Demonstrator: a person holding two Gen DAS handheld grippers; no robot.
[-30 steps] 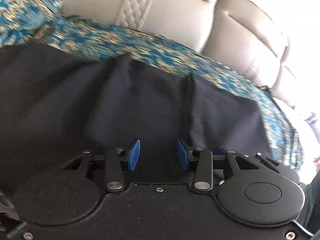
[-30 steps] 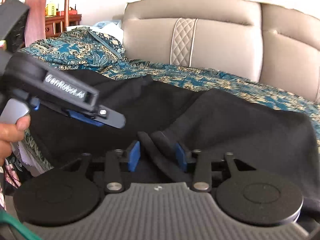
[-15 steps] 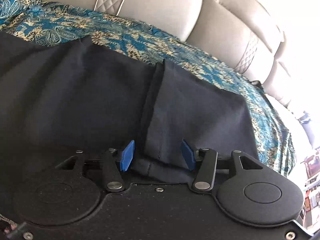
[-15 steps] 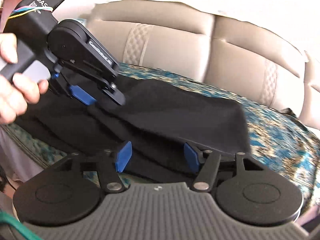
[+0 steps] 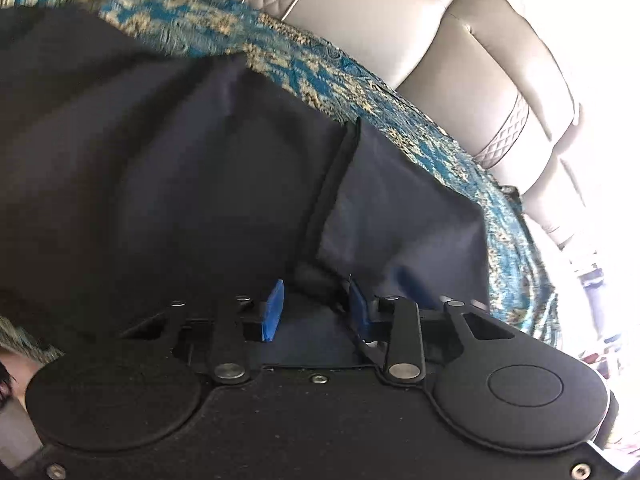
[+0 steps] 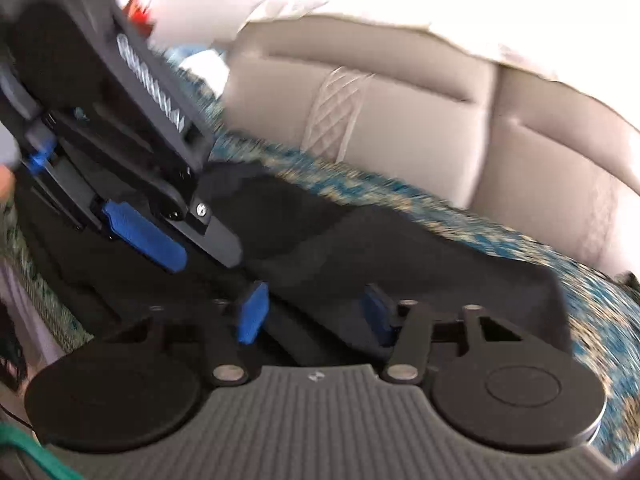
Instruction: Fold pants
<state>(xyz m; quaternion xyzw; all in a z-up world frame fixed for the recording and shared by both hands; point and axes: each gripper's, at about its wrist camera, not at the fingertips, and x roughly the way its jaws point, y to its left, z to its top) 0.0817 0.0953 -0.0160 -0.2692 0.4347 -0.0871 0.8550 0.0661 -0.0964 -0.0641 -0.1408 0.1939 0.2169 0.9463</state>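
The dark, almost black pair of cloth pants (image 5: 180, 184) lies spread on a bed covered with a blue and gold patterned bedspread (image 5: 304, 68), and a beige padded headboard (image 5: 460, 40) fills the upper right of the left wrist view. In this view the pants take the whole middle and left of the frame. A raised seam or fold line (image 5: 332, 184) runs from the upper middle down toward the left gripper (image 5: 314, 312).

The jaws of the left gripper have just been closing. They now stand rather narrow, with a bunched edge of the cloth between the blue pads (image 5: 274, 312); whether the pads really press on it I cannot tell, because a small gap seems to stay on the left side.

In the right wrist view the right gripper (image 6: 314, 314) is at the lower middle. Its jaws have also just been closing, but they stand at a middle width, with cloth lying between them and not clearly pinched. The left gripper appears there in the upper left, blurred.

In my judgement the folding is at an early or middle stage: one layer seems already lifted near the edge, but no tidy folded packet shows, so the main folds are not yet done
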